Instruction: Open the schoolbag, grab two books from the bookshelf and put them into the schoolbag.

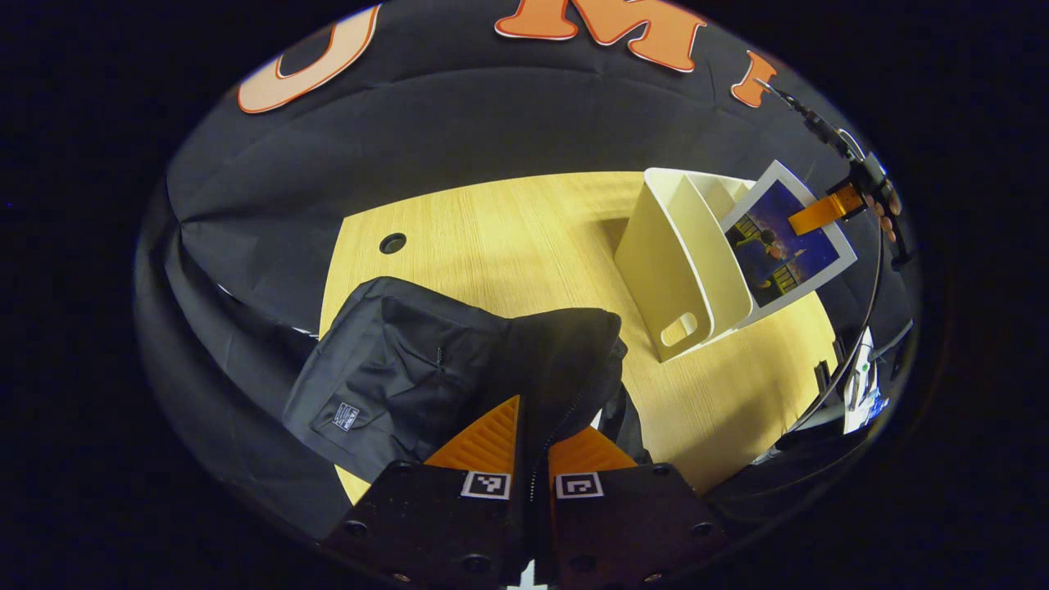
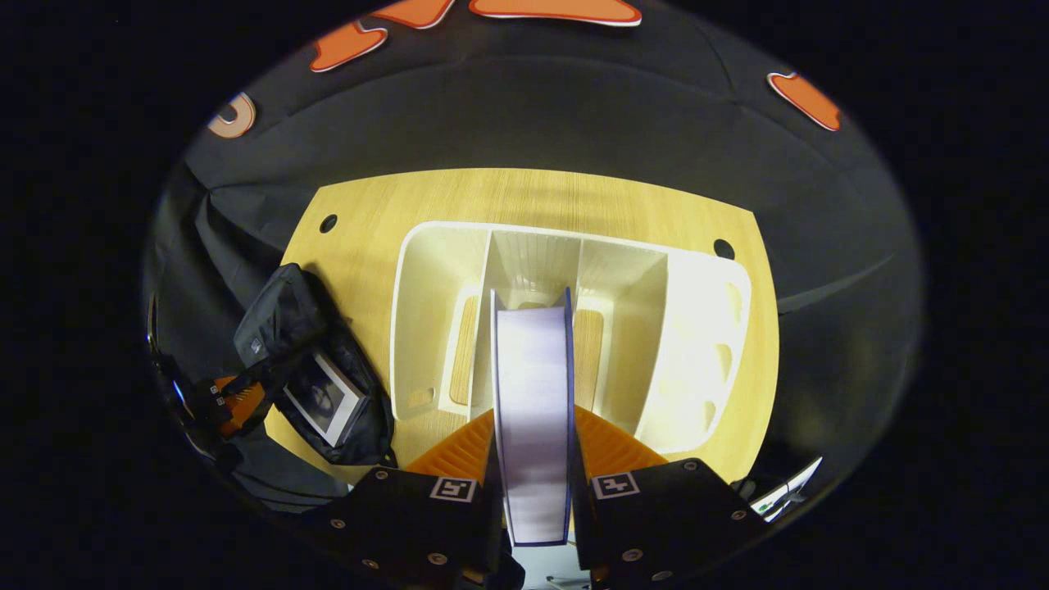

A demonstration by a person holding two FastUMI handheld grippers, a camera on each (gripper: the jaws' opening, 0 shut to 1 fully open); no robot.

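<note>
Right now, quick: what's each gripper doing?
Left gripper: shut on the schoolbag's opening edge, holding it up.
Right gripper: shut on a book, held above the bookshelf.

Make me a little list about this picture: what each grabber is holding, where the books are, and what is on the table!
left gripper: shut on the schoolbag's opening edge, holding it open
right gripper: shut on a book, over the bookshelf
first book: already inside the open schoolbag
bookshelf: white, with dividers, standing on the table
table: light wood, schoolbag to the left of the bookshelf in the right gripper view
left to do: second book not yet in the schoolbag
</note>
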